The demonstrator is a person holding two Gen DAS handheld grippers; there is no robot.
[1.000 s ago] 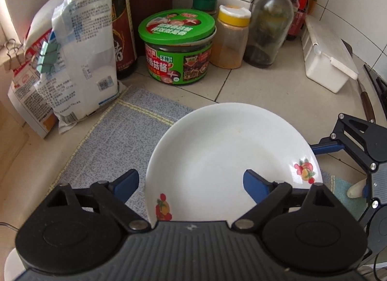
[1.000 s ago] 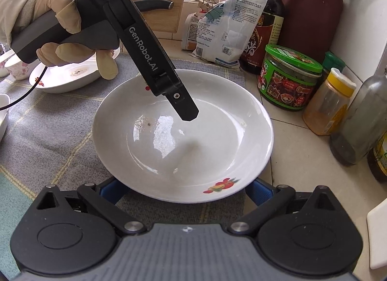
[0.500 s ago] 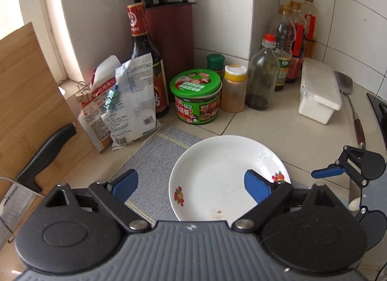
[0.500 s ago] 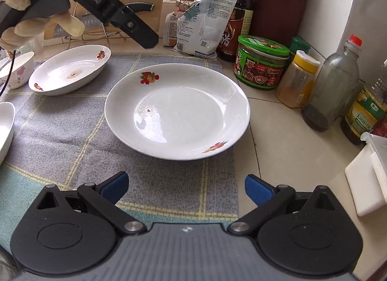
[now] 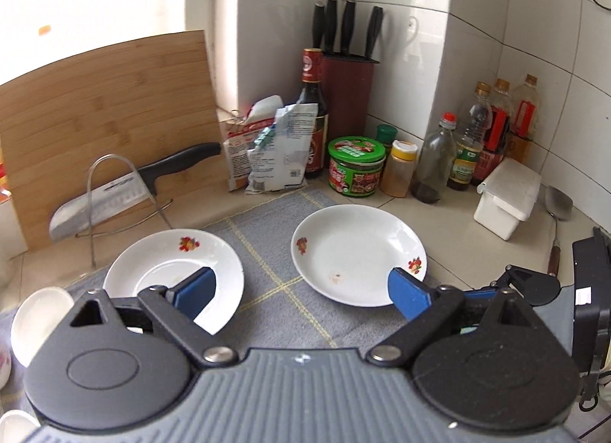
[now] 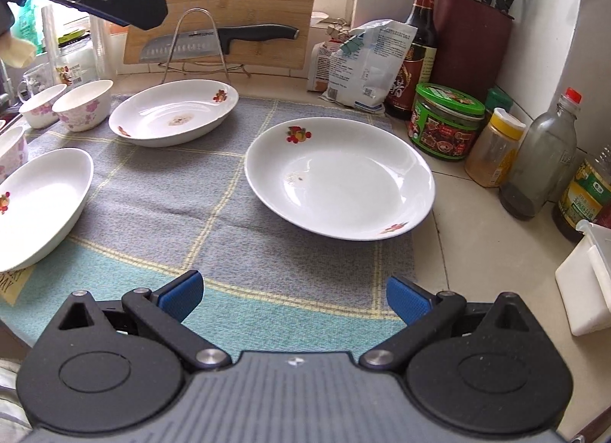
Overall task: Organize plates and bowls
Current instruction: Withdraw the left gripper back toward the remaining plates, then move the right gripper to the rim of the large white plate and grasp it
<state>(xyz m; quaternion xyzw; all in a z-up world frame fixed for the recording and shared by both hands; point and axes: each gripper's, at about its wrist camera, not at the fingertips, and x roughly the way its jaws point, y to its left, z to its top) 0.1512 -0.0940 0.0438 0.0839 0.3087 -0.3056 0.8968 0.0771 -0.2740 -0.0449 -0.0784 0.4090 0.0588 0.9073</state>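
Here the large plate (image 6: pixel 340 179) lies flat on the grey-and-teal checked mat (image 6: pixel 214 214), at the mat's right edge, its rim reaching a little past the mat toward the green-lidded jar (image 6: pixel 446 120). It is white, round and shallow with a broad sloping rim, glossy, printed with small red fruit motifs at opposite sides of the rim, and it carries a small brownish speck near its centre. A second white plate (image 6: pixel 173 111) with the same fruit print sits on the mat to the left of the large plate, well apart from it, with a brown stain in its hollow. A third such dish (image 6: pixel 38 206) rests at the mat's left edge, and floral bowls (image 6: pixel 82 105) stand beyond it.

The left gripper (image 5: pixel 301 290) hovers above the mat between the two plates; its jaws have just been opening and stand spread with nothing between them. The right gripper (image 6: pixel 292 296) hangs over the mat's near teal band, short of the large plate, jaws spread wide and empty.
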